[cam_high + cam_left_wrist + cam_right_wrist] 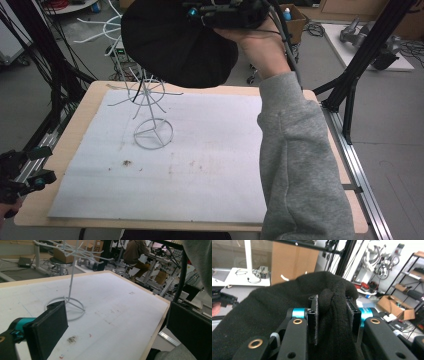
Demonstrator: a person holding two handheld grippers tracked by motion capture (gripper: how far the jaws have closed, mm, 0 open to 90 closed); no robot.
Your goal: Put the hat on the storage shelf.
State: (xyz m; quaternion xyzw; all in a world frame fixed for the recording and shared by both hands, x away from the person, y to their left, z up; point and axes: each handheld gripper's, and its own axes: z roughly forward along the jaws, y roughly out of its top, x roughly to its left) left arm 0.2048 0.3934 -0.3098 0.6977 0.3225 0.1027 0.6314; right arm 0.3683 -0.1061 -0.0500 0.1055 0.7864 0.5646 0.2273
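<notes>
Above wire stand (150, 107), black hat (175, 42), bunched, gripped

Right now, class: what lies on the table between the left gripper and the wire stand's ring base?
Nothing: bare white mat, per the left gripper view, between left gripper and wire stand.

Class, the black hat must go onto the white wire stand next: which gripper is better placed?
Right. The right gripper already pinches the black hat above the wire stand; the left gripper sits open at the table's near-left edge.

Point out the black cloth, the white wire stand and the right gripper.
black cloth (175, 47): high view, middle of the hanging fabric.
white wire stand (153, 134): high view, ring base.
right gripper (333, 312): right gripper view, between jaws pinching the cloth.
</notes>
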